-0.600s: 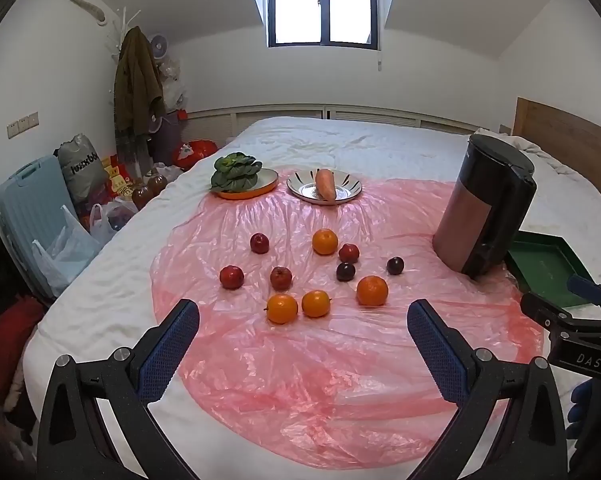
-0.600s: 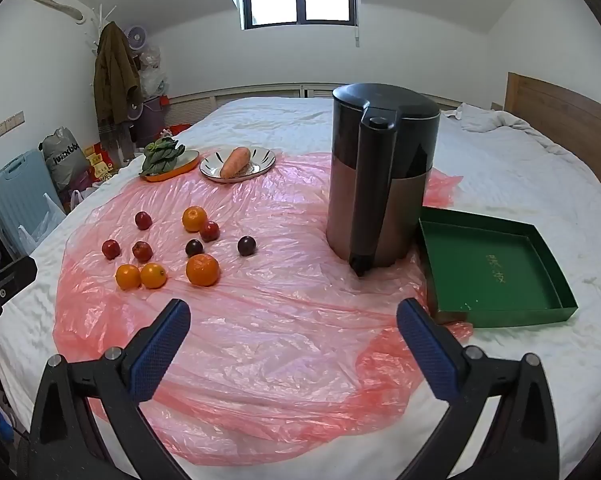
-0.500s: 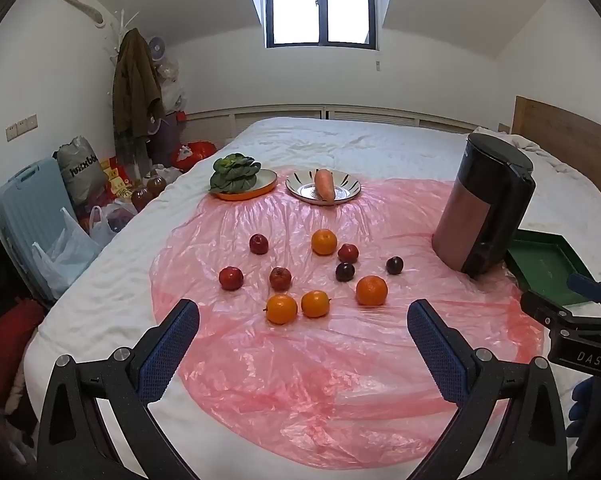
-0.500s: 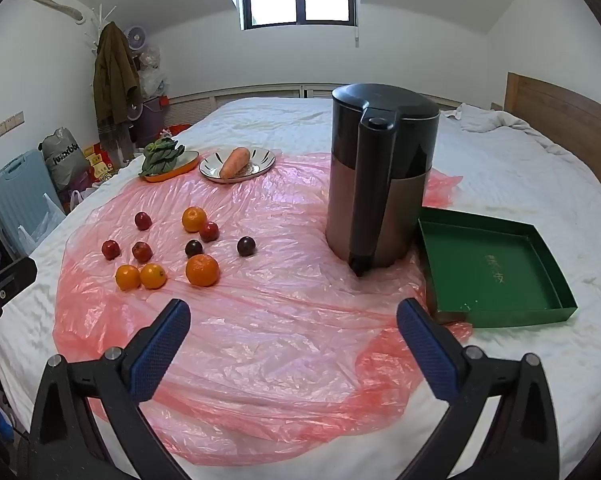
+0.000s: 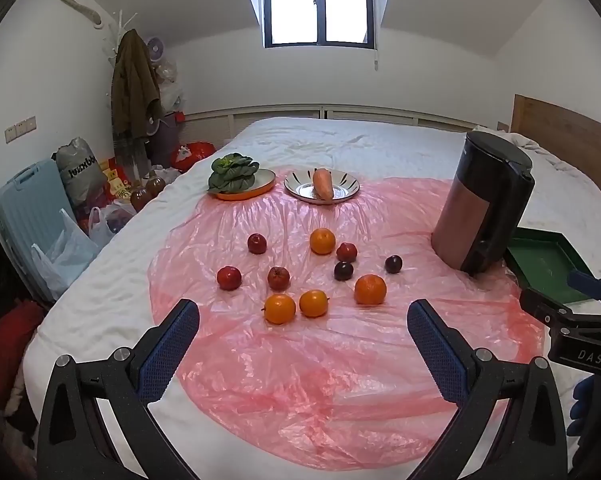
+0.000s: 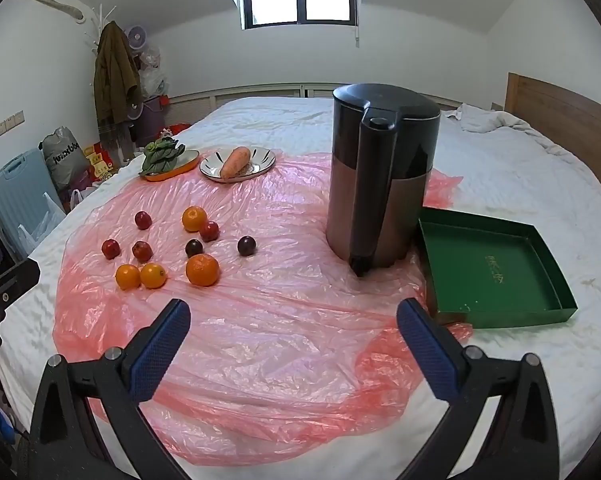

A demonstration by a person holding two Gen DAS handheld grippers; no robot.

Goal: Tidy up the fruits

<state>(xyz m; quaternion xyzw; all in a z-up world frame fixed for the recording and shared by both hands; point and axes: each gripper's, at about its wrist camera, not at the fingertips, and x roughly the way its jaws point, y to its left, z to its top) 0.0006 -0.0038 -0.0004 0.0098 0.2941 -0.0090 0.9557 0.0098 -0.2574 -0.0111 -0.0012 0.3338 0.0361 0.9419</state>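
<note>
Several oranges (image 5: 370,289) (image 6: 202,269), red apples (image 5: 278,278) (image 6: 142,251) and dark plums (image 5: 393,263) (image 6: 246,245) lie loose on a pink plastic sheet (image 5: 300,364) (image 6: 284,344) spread on the bed. My left gripper (image 5: 303,320) is open and empty, hovering short of the fruit. My right gripper (image 6: 293,320) is open and empty over the sheet, right of the fruit. An empty green tray (image 6: 488,272) (image 5: 544,264) sits at the right.
A tall brown and black kettle (image 6: 380,184) (image 5: 484,204) stands between the fruit and the tray. An orange plate with greens (image 5: 240,178) and a white plate (image 5: 342,196) with a carrot (image 5: 323,183) sit at the far side. Bags and a suitcase (image 5: 24,216) stand left of the bed.
Both views have shifted very slightly; the fruit, kettle and tray have not moved, and both grippers stay open.
</note>
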